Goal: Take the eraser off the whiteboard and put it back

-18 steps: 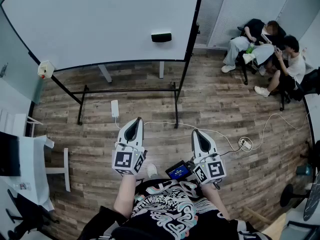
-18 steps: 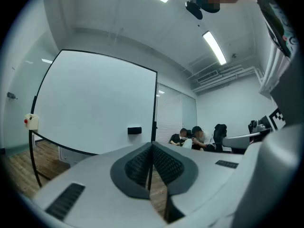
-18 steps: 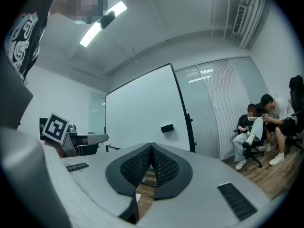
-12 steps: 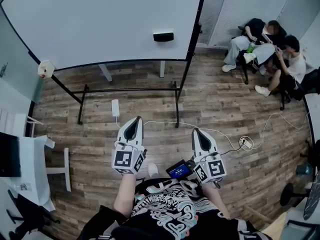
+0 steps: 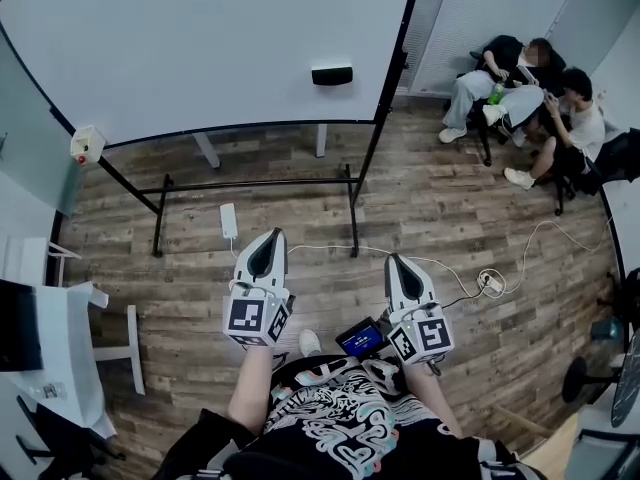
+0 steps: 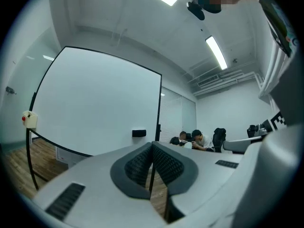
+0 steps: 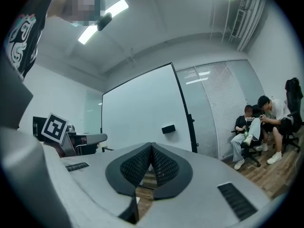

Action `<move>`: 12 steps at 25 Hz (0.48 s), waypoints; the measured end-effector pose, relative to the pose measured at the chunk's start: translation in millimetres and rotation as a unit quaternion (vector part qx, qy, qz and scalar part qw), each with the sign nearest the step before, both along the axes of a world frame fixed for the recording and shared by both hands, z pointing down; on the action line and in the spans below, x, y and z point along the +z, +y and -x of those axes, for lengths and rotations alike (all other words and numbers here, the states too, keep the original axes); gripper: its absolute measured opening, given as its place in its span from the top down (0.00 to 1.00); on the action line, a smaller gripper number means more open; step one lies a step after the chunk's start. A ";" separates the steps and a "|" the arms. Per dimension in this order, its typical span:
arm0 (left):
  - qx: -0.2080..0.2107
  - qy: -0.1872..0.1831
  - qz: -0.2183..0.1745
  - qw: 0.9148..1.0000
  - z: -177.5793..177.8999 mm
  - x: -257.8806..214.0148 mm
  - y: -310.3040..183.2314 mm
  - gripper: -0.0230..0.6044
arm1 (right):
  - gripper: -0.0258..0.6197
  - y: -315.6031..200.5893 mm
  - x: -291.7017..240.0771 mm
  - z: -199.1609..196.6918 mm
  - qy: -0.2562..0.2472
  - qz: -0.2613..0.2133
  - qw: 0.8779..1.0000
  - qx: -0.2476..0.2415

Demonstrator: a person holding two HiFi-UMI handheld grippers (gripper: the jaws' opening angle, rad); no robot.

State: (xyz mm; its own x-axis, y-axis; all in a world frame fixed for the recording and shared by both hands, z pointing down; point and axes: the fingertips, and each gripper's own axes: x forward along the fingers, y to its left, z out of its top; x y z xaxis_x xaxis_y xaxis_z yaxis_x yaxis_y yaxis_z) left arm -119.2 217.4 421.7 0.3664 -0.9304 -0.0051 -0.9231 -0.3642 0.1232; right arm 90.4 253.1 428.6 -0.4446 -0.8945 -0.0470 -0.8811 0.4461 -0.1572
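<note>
Midair, L tongs [image 5: 270,238], R tongs [image 5: 392,261] closed, empty.

**A:** The whole head view is drifting. The whiteboard [image 5: 200,48] swells a touch and its right post [image 5: 397,78] slides right across the frame.

**B:** And the eraser [image 5: 331,75] rides along with it, now a shade further right than a moment ago.

**A:** Over on the left, the white box with the red button [image 5: 86,145] slips down and outward, and the white tabletop [image 5: 70,358] edges toward the border.

**B:** The seated people [image 5: 540,78] creep upward at the right, and the shoe [image 5: 310,343] nudges right too.
</note>
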 end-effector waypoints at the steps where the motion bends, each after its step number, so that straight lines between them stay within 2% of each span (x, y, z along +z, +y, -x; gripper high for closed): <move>1: 0.003 0.004 0.000 1.000 2.7 1.0 -1.3 0.94 | 0.94 0.3 1.2 2.6 0.001 0.002 1.000 0.003; 12: 0.009 -0.008 -0.008 1.000 22.7 2.1 -11.5 0.94 | 0.94 1.8 1.1 29.1 0.012 0.005 1.000 0.012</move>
